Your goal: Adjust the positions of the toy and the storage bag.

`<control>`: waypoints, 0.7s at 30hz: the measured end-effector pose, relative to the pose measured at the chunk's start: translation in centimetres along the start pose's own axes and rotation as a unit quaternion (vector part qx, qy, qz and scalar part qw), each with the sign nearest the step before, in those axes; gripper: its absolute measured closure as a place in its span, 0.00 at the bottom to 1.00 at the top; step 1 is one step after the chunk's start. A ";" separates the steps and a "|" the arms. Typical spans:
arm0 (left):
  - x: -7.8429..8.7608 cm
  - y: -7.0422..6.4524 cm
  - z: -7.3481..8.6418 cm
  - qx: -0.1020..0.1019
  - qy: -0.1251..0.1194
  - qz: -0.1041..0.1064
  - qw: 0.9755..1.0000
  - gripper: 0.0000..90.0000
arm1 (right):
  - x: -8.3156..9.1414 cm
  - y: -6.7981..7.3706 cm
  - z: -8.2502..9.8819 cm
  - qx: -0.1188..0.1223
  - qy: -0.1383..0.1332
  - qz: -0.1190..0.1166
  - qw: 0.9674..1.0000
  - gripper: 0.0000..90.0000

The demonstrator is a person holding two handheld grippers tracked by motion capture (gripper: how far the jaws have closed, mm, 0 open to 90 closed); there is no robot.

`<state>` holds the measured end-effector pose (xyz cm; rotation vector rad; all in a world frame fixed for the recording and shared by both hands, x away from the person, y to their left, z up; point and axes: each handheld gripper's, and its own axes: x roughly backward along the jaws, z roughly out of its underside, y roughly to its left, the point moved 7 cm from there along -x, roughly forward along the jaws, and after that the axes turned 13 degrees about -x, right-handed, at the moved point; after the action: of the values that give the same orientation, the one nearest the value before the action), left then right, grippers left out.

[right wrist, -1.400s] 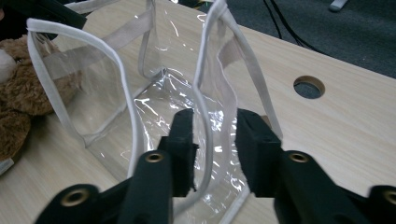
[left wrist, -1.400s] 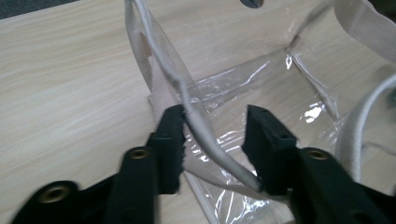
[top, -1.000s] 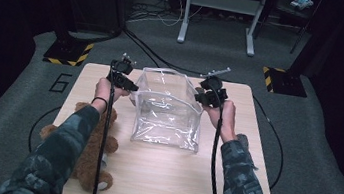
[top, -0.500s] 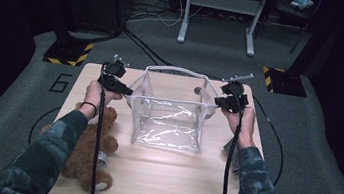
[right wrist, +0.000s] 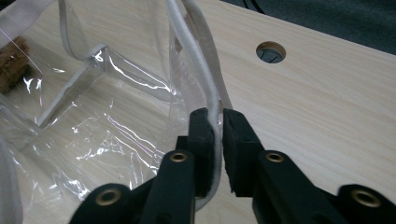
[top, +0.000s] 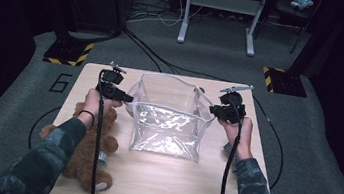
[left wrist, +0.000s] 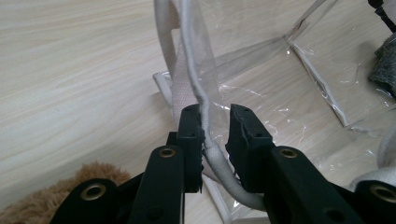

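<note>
1. Status. The clear bag (top: 168, 127) stands upright at the middle of the bench (top: 157, 191), mouth up and spread wide. I judge the mouth-opening step complete. The teddy bear (top: 85, 146) lies on the bench just left of the bag, outside it, under my left forearm. If the bear is meant to go in, loading it remains to be done.

2. Left gripper (left wrist: 217, 121). It is positioned at the bag's left edge. The jaws have just been opening. The white rim (left wrist: 187, 70) runs between them, resting against one pad with a visible gap to the other. The rim is no longer pinched.

3. Right gripper (right wrist: 217, 119). It is positioned at the bag's right edge. The jaws have just been opening and are slightly parted. The rim runs between them, and I judge the grip to be loosening, not clamped.

4. Inventory.
- Bag: one.
- Teddy bear: one.
- Grippers: two.
- Bench: one, with one round hole (right wrist: 271, 51) near its edge.
</note>
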<state>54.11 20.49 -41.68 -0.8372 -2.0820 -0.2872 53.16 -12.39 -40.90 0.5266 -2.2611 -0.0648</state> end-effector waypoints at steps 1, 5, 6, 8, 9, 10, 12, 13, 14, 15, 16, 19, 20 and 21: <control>0.0 0.0 0.0 0.003 0.000 -0.001 1.000 0.80 | 0.0 0.0 0.0 -0.001 -0.005 -0.003 1.000 0.84; 0.0 0.3 0.1 0.022 -0.012 -0.016 1.000 0.49 | 0.6 0.3 0.1 0.003 -0.021 -0.016 1.000 0.65; 0.3 0.4 0.2 0.027 -0.017 -0.016 0.999 0.49 | 0.6 0.3 0.1 0.003 -0.021 -0.016 1.000 0.65; 0.8 0.9 0.3 0.029 -0.027 -0.026 0.999 0.39 | 1.1 0.5 0.1 -0.002 -0.031 -0.020 0.999 0.57; 1.1 1.0 0.4 0.037 -0.030 -0.028 0.998 0.36 | 1.5 0.5 0.1 -0.010 -0.035 -0.024 0.999 0.52; 1.3 1.2 0.5 0.036 -0.034 -0.032 0.998 0.34 | 1.8 0.5 0.1 -0.014 -0.044 -0.031 0.998 0.48; 1.9 1.5 0.8 0.039 -0.036 -0.035 0.998 0.30 | 2.6 0.5 0.1 -0.028 -0.058 -0.040 0.997 0.40; 2.1 1.6 0.9 0.041 -0.040 -0.037 0.998 0.28 | 3.0 0.5 0.1 -0.033 -0.065 -0.041 0.996 0.37; 2.4 1.7 1.0 0.042 -0.043 -0.040 0.997 0.28 | 3.4 0.6 0.2 -0.035 -0.069 -0.046 0.996 0.33; 2.7 1.7 1.1 0.042 -0.044 -0.044 0.997 0.25 | 3.8 0.5 0.3 -0.035 -0.072 -0.047 0.996 0.30; 2.9 1.8 1.3 0.040 -0.048 -0.046 0.997 0.23 | 4.2 0.4 0.4 -0.036 -0.078 -0.046 0.995 0.26; 3.6 1.8 1.9 0.049 -0.058 -0.060 0.995 0.19 | 5.0 -0.1 1.3 -0.044 -0.082 -0.049 0.994 0.19; 3.8 1.9 2.2 0.049 -0.059 -0.064 0.995 0.18 | 5.2 -0.4 1.8 -0.040 -0.081 -0.040 0.995 0.16; 4.1 2.0 2.5 0.046 -0.061 -0.065 0.995 0.17 | 5.3 -0.6 2.3 -0.041 -0.078 -0.035 0.995 0.16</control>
<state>52.18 25.04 -40.16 -0.6796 -2.2507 -0.2116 48.53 -15.32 -38.86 0.5742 -2.3802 -0.2421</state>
